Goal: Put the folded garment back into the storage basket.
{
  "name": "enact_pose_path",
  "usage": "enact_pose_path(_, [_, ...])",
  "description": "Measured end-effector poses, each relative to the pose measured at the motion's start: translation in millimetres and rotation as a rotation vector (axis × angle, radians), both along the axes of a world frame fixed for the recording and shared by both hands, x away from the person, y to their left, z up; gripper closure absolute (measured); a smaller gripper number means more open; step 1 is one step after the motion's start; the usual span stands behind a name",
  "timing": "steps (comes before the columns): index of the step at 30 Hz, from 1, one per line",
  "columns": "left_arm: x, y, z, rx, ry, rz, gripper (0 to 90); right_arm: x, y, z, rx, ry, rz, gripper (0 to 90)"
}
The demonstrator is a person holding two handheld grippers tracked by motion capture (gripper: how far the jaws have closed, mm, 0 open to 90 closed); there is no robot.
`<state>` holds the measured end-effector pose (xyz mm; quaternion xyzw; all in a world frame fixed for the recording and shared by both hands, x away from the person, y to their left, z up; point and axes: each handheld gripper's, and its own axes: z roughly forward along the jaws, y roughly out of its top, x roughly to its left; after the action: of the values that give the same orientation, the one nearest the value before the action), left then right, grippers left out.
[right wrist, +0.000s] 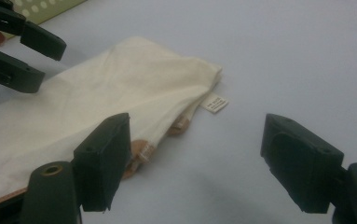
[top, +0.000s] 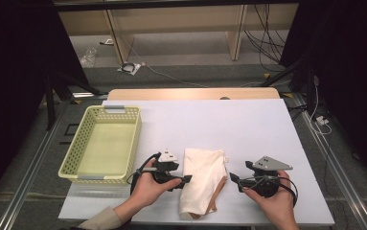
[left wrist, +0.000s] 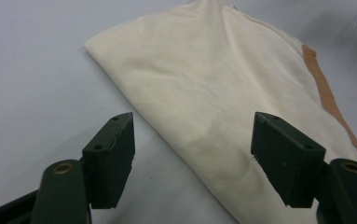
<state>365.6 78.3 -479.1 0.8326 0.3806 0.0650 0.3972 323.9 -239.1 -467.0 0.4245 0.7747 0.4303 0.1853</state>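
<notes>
Cream cloth (top: pixel 201 179) lies ungripped on the worktop (top: pixel 248 129); both grippers' jaws are held open beside it, left gripper (top: pixel 187 179), right gripper (top: pixel 232 177); the basket (top: pixel 83 168) is unfilled.

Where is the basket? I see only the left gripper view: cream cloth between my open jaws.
Observer: The yellow basket stands left of the cloth, apart from it.
Operator: Is the right gripper holding the cloth?
Observer: No. The right gripper is open beside the cloth's edge.
Operator: Any label on the cloth?
Observer: Yes, a small white tag lies at one corner, seen in the right gripper view.
</notes>
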Motion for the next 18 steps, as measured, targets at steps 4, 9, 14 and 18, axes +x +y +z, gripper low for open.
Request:
enact_pose_path(4, [4.0,-5.4,-5.7,0.026,0.02,0.01,30.6,-0.2,1.7,-0.2,-0.001,-0.002,0.006,25.6])
enact_pose_path(9, [4.5,-11.2,-9.4,0.04,0.033,0.013,30.3,0.9,1.8,-1.4,-0.002,0.003,0.01,25.5])
enact_pose_path(14, [4.7,-17.7,-9.6,0.058,0.029,0.01,29.0,0.9,3.0,-1.4,-0.006,0.007,0.016,25.4])
enact_pose_path(18, [0.8,-24.2,-10.3,0.114,-0.009,0.006,28.5,0.9,3.3,-1.7,-0.014,0.012,0.021,25.2])
